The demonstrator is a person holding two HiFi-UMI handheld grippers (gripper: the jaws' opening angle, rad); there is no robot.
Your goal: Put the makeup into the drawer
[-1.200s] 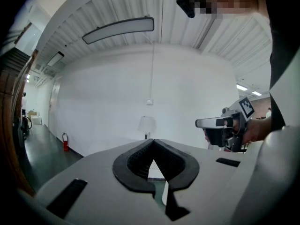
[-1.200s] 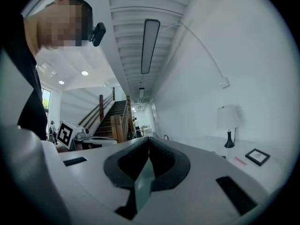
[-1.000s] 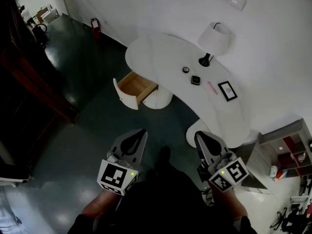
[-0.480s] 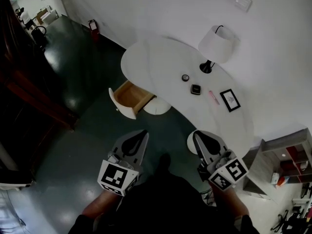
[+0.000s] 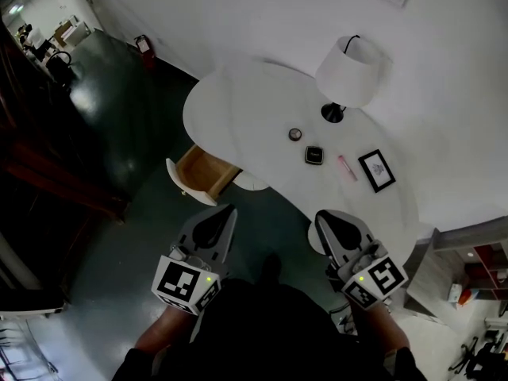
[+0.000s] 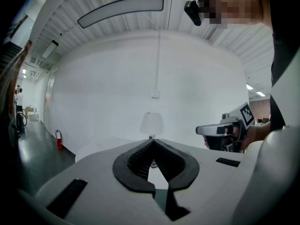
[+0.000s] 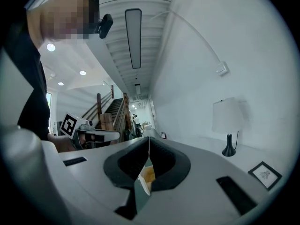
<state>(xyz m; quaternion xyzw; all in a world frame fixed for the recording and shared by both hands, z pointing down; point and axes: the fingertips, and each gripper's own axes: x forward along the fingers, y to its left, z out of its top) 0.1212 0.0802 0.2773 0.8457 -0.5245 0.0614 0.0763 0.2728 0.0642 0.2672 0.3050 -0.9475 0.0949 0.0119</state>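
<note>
As viewed from the head camera, found none of the makeup in the drawer (image 5: pixel 202 173) yet. Noted drawer pulled open at the near left of the white bench (image 5: pixel 238 105), its wooden inside bare as far as can be made out. Located makeup on the bench top, well apart from the drawer: small round pot (image 5: pixel 295 134), black square compact (image 5: pixel 315 155), pink tube (image 5: pixel 347 167), set in a loose row between lamp (image 5: pixel 349 68) and picture frame (image 5: pixel 376 170).

Checked left claw (image 5: pixel 225 214): tips together, nothing between. Checked right claw (image 5: pixel 324 217): likewise closed tip to tip, empty. Observed both held low in front of the person, over the floor, short of the bench edge and touching nothing.

Judged step in hand as the approach, ahead of any first pick. For the next move: bring one claw over the bench, part its jaws, settle them round a single item. Recommend right claw for the compact, as the nearer. Flagged as a risk: flat, low items offering little to pinch.
</note>
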